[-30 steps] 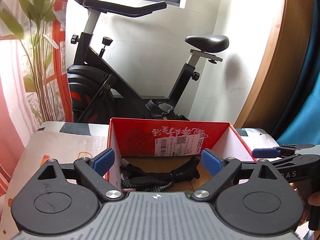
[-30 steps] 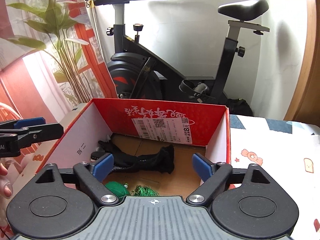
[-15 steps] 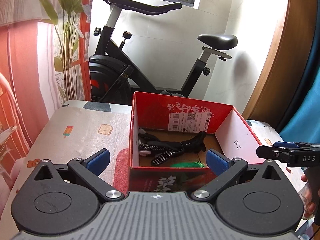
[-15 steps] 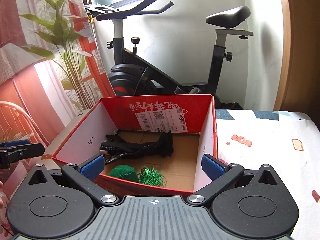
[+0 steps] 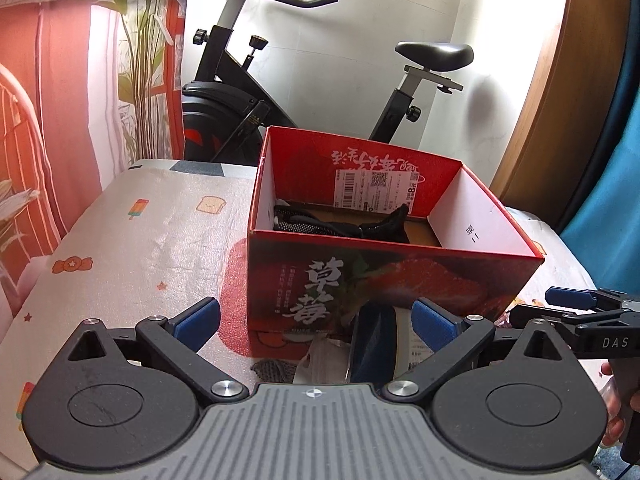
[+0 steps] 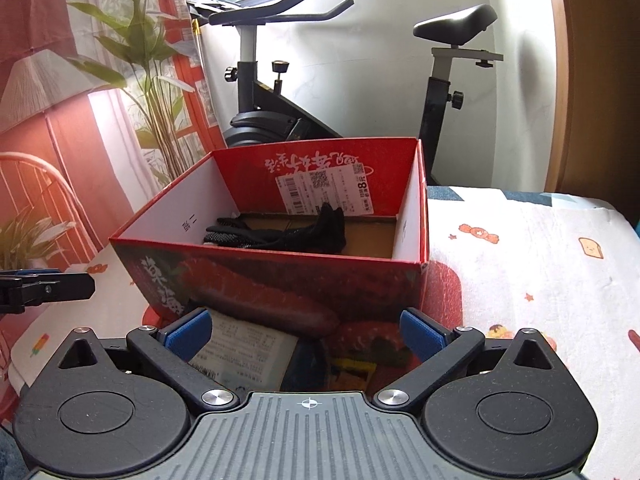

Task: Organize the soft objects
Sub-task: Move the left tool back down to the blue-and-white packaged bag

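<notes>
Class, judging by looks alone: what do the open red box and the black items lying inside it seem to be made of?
Open red box: likely printed cardboard with a slightly glossy outside; plain brown board shows on its floor, and the walls are thin and folded.
Black items: seemingly knitted fabric, matte, limp and crumpled, with pale dotted patches, possibly gloves.

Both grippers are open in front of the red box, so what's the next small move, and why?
Probably lower the left hand-held gripper onto the dark pouch lying before the red box. Its jaws stand open and empty with the pouch between them, while black gloves are already inside.
</notes>
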